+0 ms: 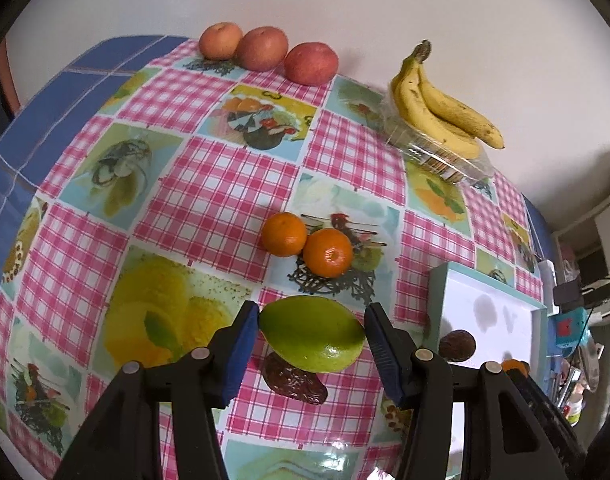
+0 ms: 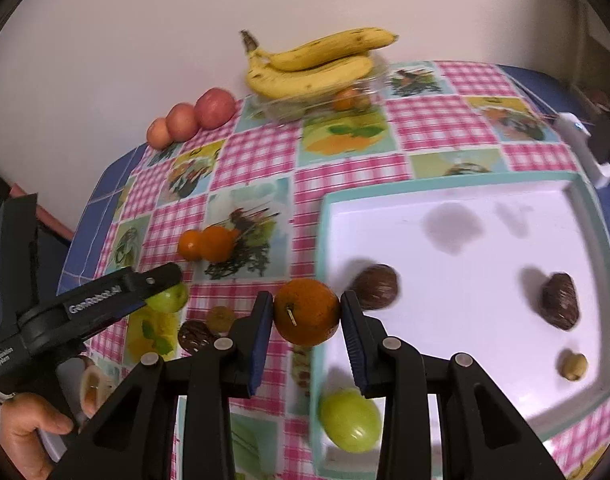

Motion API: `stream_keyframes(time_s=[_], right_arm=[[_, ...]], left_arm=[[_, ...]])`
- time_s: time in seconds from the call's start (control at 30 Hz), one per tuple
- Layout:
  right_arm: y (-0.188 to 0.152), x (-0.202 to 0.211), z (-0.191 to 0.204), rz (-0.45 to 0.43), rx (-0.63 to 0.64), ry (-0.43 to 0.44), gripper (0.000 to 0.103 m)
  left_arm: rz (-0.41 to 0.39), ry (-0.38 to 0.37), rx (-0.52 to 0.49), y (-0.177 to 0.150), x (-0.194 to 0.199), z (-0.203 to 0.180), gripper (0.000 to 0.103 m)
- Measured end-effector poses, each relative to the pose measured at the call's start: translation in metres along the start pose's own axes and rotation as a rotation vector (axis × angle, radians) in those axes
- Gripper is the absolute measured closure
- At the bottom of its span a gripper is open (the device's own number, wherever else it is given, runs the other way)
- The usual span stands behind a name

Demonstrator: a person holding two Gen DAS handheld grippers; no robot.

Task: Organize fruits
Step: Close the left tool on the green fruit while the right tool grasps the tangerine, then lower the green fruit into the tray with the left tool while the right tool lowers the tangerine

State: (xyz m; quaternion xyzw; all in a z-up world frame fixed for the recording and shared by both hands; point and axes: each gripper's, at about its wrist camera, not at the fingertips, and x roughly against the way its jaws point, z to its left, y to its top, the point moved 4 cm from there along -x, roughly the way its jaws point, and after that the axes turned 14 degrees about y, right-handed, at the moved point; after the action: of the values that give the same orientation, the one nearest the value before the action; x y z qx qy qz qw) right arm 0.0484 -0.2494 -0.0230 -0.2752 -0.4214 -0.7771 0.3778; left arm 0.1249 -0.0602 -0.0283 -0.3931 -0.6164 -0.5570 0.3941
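My left gripper (image 1: pixel 311 336) stands around a green fruit (image 1: pixel 311 334) above the tablecloth, its jaws not quite touching it; it also shows in the right wrist view (image 2: pixel 161 280). My right gripper (image 2: pixel 307 314) is shut on an orange (image 2: pixel 307 312) at the left rim of the white tray (image 2: pixel 585 196). The tray holds two dark brown fruits (image 2: pixel 375 287) (image 2: pixel 559 300), a small tan one (image 2: pixel 572 366) and a green fruit (image 2: pixel 350 419). Two tangerines (image 1: pixel 307 245) lie mid-table.
Three red apples (image 1: pixel 265 50) sit against the back wall. Bananas (image 1: pixel 441 108) lie on a clear plastic box (image 1: pixel 437 156). A dark brown fruit (image 1: pixel 295 382) lies under the left gripper. The tray's corner (image 1: pixel 445 276) is at the right in the left wrist view.
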Motion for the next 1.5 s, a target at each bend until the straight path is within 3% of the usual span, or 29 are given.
stream_keyframes(time_s=[0.2,0.47,0.63,1.07,1.5], right_arm=[[-0.001,0.024,-0.027,-0.038,-0.034,-0.083,0.067],[0.000,0.051,-0.082,-0.064,-0.099,-0.229,0.067],[-0.002,0.067,-0.112,-0.089,-0.186,-0.232,0.067],[0.001,0.099,-0.132,-0.146,-0.215,-0.255,0.067],[-0.010,0.071,-0.142,-0.045,-0.242,-0.244,0.067]], left_arm=[[-0.014,-0.012,-0.048,-0.006,0.007,-0.021,0.046],[-0.006,-0.062,-0.177,-0.024,0.011,-0.078,0.046],[0.011,-0.105,-0.243,-0.038,0.014,-0.108,0.046],[0.018,-0.065,-0.376,-0.069,0.006,-0.146,0.046],[0.051,-0.016,-0.420,-0.081,-0.014,-0.150,0.046]])
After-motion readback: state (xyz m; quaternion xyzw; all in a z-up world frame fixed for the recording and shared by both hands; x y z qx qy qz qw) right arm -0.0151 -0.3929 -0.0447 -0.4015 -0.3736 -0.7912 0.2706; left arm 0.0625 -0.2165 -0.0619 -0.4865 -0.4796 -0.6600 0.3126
